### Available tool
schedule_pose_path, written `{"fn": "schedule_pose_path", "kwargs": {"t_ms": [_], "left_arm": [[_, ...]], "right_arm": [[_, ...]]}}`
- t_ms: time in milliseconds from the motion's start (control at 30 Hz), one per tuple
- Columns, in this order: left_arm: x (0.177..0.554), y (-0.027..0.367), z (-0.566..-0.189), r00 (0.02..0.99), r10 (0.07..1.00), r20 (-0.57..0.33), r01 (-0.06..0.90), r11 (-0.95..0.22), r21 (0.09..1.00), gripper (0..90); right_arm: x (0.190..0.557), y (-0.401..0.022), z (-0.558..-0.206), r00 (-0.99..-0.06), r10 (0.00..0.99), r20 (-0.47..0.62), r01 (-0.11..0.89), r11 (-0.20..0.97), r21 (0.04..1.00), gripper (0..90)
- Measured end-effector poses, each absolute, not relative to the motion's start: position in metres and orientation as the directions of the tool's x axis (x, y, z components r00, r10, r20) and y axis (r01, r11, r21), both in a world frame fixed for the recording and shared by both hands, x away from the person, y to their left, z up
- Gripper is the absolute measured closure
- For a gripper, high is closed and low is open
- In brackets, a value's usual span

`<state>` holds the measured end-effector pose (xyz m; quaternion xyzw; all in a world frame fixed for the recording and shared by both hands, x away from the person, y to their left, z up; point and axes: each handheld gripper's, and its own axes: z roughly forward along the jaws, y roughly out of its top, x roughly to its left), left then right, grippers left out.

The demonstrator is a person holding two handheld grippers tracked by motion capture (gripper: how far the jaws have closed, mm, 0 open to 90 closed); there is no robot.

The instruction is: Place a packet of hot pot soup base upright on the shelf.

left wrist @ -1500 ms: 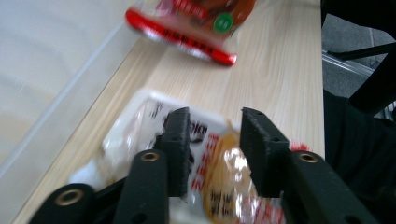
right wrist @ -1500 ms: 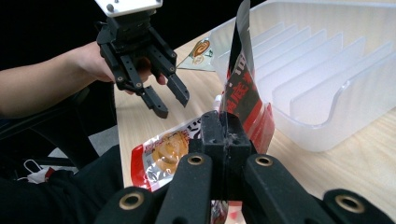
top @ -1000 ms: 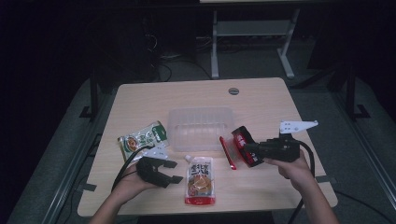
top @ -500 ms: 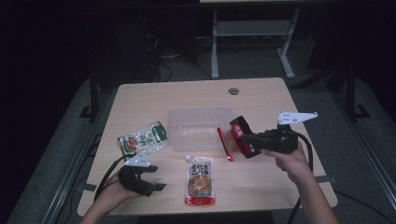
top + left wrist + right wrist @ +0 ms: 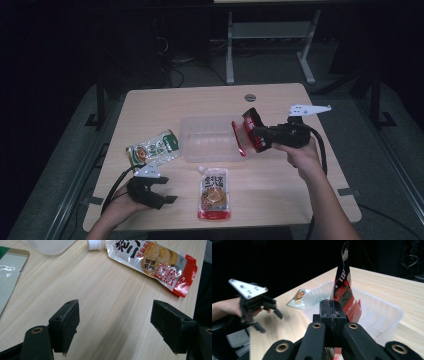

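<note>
1. Red packet (image 5: 248, 134): clamped in right gripper (image 5: 261, 137), now lifted off table (image 5: 280, 100) over clear tray (image 5: 207, 137).
2. Left gripper (image 5: 167, 191): jaws just opened, nothing between, near spouted pouch (image 5: 214, 192).
3. Next, likely: drop into tray.

Red packet held over the clear tub

The red packet (image 5: 248, 134) is a flat, glossy sachet in red and black with white print. It is pinched at one edge between the closed jaws of the right tongs (image 5: 256, 138), clear of the worktop (image 5: 280, 187). In the right gripper view the packet (image 5: 342, 287) stands nearly upright on edge, its top bending a little. It hangs at the right end of the tub (image 5: 210, 139), a shallow, clear plastic box lying open in the middle of the worktop, just over the tub's right rim.
</note>
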<state>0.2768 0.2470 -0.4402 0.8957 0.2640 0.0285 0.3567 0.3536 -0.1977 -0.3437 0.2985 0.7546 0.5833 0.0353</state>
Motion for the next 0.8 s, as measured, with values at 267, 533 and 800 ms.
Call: {"fn": "schedule_pose_path", "kwargs": {"t_ms": [267,533,800], "left_arm": [[0.278,0.248,-0.441,0.854,0.499,-0.147,0.462,-0.598,0.655,22.8],[0.278,0.249,-0.441,0.852,0.503,-0.147,0.466,-0.598,0.653,22.8],[0.279,0.249,-0.442,0.857,0.495,-0.143,0.459,-0.607,0.649,22.8]], "right_arm": [[0.368,-0.194,-0.344,-0.786,0.545,0.291,0.426,0.139,0.894,90.0],[0.373,-0.195,-0.351,-0.764,0.568,0.306,0.449,0.129,0.884,90.0],[0.375,-0.194,-0.360,-0.753,0.579,0.312,0.466,0.135,0.875,90.0]]}}
